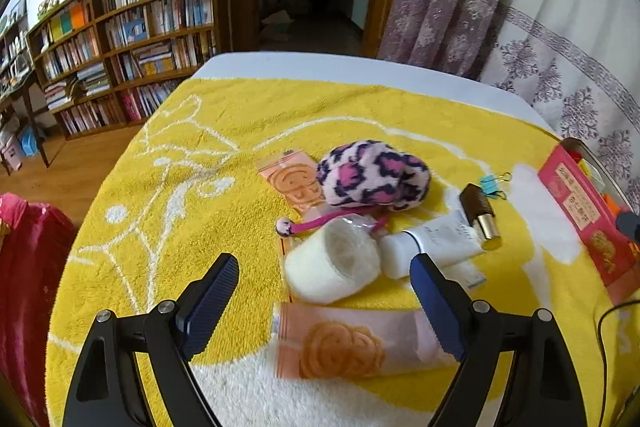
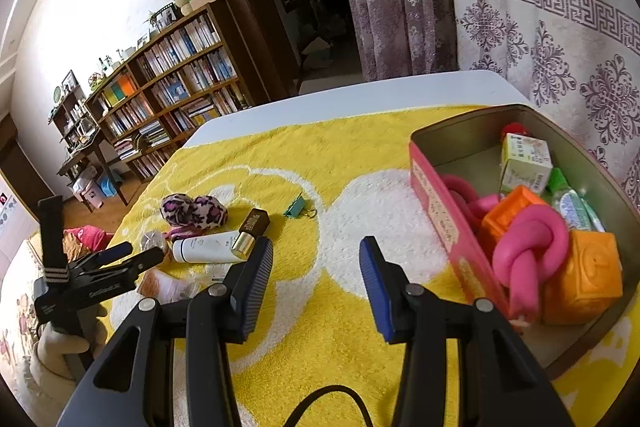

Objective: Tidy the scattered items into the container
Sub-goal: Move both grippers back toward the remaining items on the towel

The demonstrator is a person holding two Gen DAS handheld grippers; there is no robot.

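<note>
Left gripper [image 1: 324, 279] spread wide, empty, lined up on the white cylindrical roll in clear wrap [image 1: 334, 267]; right gripper [image 2: 316, 261] also spread, empty, beside the red tin container [image 2: 448, 211].

Roll lies on the yellow towel [image 1: 200, 187], well apart from the tin, long axis along my fingers, open end facing me. I'd straddle its curved sides, squeeze softly.

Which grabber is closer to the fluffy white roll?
Left. The left gripper hangs open right in front of the white roll; the right gripper is off toward the tin.
</note>
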